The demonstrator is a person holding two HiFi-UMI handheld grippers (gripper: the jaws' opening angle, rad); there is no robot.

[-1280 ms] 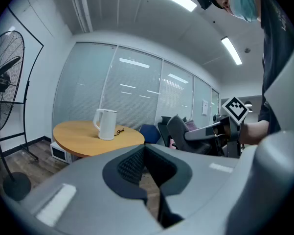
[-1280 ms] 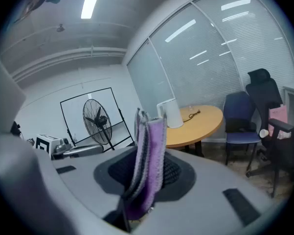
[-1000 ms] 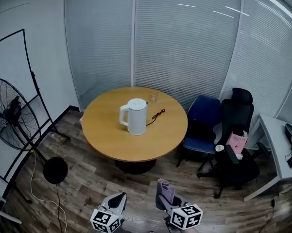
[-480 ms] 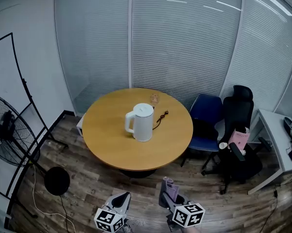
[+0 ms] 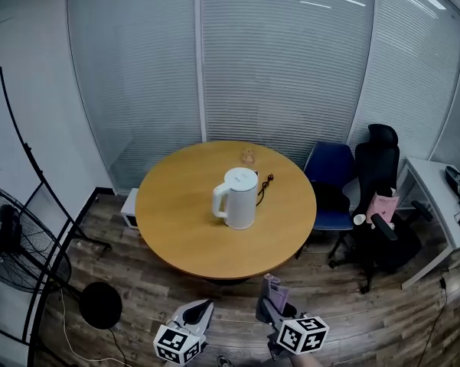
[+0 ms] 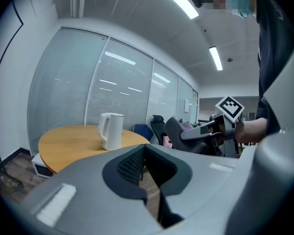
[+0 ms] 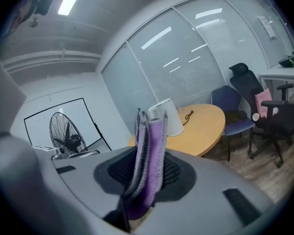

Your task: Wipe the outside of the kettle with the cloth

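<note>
A white kettle [image 5: 241, 197] stands upright near the middle of the round wooden table [image 5: 184, 228]; it also shows in the left gripper view [image 6: 111, 130] and the right gripper view [image 7: 172, 118]. My right gripper [image 5: 271, 291] is shut on a folded purple cloth [image 7: 149, 163], whose end sticks up past the jaws [image 5: 272, 288]. My left gripper [image 5: 200, 310] is shut with nothing in it. Both grippers hang over the floor, well short of the table's near edge.
A dark cord [image 5: 264, 183] and a small object [image 5: 248, 156] lie behind the kettle. A blue chair [image 5: 331, 182] and a black office chair [image 5: 383, 220] stand at the right, a fan [image 5: 15, 243] at the left, a white desk [image 5: 444, 205] far right.
The table and kettle have shifted right and a little lower in the head view as I walk closer. Both grippers keep their places at the bottom edge, still shut.
</note>
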